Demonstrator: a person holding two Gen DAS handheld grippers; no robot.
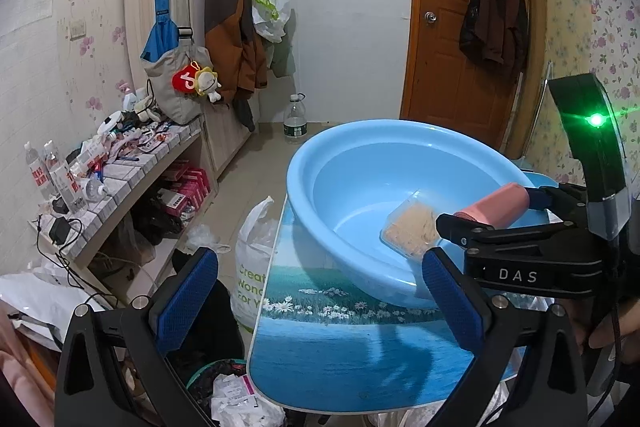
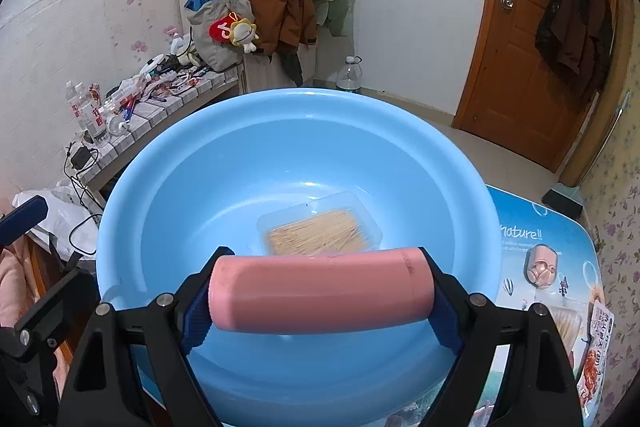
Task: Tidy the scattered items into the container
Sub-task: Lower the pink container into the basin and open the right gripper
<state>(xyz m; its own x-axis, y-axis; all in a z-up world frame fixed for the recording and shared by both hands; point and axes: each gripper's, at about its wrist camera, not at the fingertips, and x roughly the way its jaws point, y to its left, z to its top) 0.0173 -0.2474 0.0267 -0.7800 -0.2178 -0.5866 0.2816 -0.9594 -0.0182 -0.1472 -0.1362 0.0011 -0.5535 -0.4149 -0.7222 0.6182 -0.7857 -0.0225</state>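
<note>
Now our right gripper (image 2: pixel 320 295) clamps a pink bottle (image 2: pixel 320 291) lengthwise above the blue basin (image 2: pixel 160 155); next, we judge, release it beside the toothpick box (image 2: pixel 320 227); our left gripper (image 1: pixel 316 299) gapes empty.

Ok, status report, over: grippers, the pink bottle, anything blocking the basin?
Right gripper clamps pink bottle endwise above blue basin. Left gripper open, empty. Toothpick box already inside. Nothing blocking.
</note>
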